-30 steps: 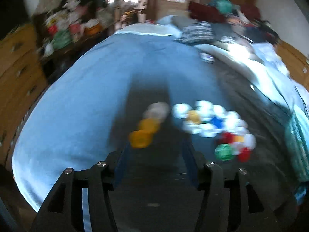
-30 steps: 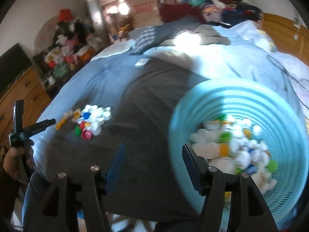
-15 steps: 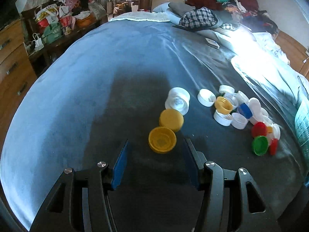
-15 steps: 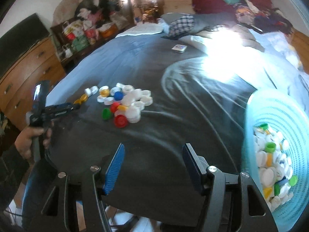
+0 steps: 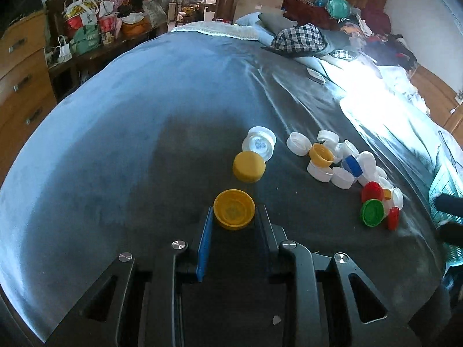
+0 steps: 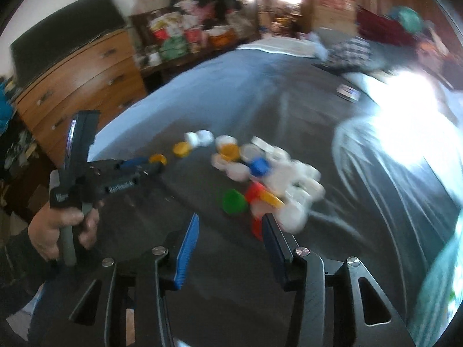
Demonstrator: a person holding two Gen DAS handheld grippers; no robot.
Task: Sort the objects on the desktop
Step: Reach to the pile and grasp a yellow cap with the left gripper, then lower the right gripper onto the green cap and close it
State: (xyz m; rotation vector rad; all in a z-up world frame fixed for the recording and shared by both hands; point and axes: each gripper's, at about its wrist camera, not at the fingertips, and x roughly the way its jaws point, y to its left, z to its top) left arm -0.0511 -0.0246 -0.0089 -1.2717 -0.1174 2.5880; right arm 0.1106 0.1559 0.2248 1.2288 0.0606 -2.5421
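Left hand-held gripper clamped on open-side-up yellow bottle cap, low over the blue bed cover. Second yellow cap just beyond, white cap touching it. Mixed cap pile to the right. Right hand-held gripper fingers apart, empty, near green cap; right wrist view blurred.

Two yellow bottle caps lie on a grey-blue bedspread, beside a white cap. A pile of mostly white caps includes one blue cap, a red cap and a green cap. A black-and-white checked cloth lies farther back. The basket is turquoise. The dresser is brown wood. Both grippers are black with blue finger pads.
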